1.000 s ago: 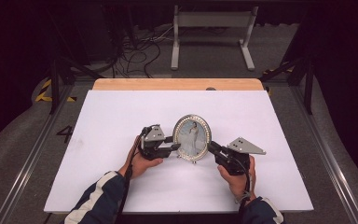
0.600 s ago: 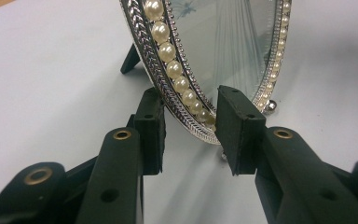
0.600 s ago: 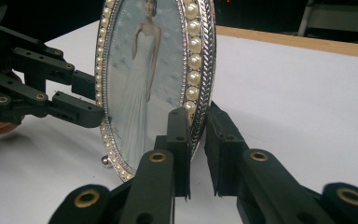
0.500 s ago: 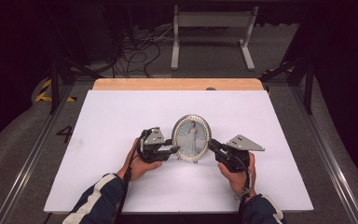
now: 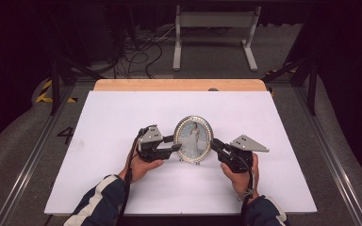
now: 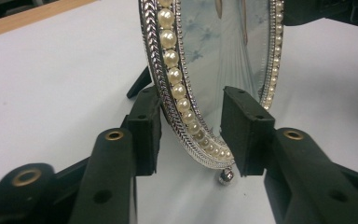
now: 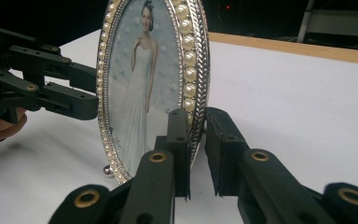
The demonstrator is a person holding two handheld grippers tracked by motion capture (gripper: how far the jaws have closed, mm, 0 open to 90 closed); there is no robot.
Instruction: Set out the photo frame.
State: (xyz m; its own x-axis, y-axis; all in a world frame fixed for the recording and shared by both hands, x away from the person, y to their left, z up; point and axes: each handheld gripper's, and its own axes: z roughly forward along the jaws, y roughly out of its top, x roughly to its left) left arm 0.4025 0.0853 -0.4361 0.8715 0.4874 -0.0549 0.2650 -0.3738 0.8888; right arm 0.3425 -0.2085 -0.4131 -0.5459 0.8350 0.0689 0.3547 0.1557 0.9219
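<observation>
An oval photo frame (image 5: 193, 139) with a pearl and silver rim stands upright on the white table (image 5: 122, 113) and shows a woman in a white dress. My left gripper (image 5: 176, 144) is open; its jaws straddle the frame's (image 6: 214, 46) lower left rim with gaps on both sides (image 6: 191, 133). My right gripper (image 5: 213, 144) is shut on the frame's (image 7: 144, 79) lower right rim, one pad in front and one behind (image 7: 196, 128). The left gripper (image 7: 81, 91) also appears in the right gripper view, across the frame. A small ball foot (image 6: 224, 176) rests on the table.
A wooden strip (image 5: 179, 84) runs along the table's far edge. Beyond it are floor cables (image 5: 141, 52) and a white metal stand (image 5: 214, 28). Metal rails (image 5: 33, 155) flank the table. White surface stretches on all sides of the frame.
The frame was tilted a second ago and now stands straighter and faces the camera. Both hands have stayed almost in place at its sides.
</observation>
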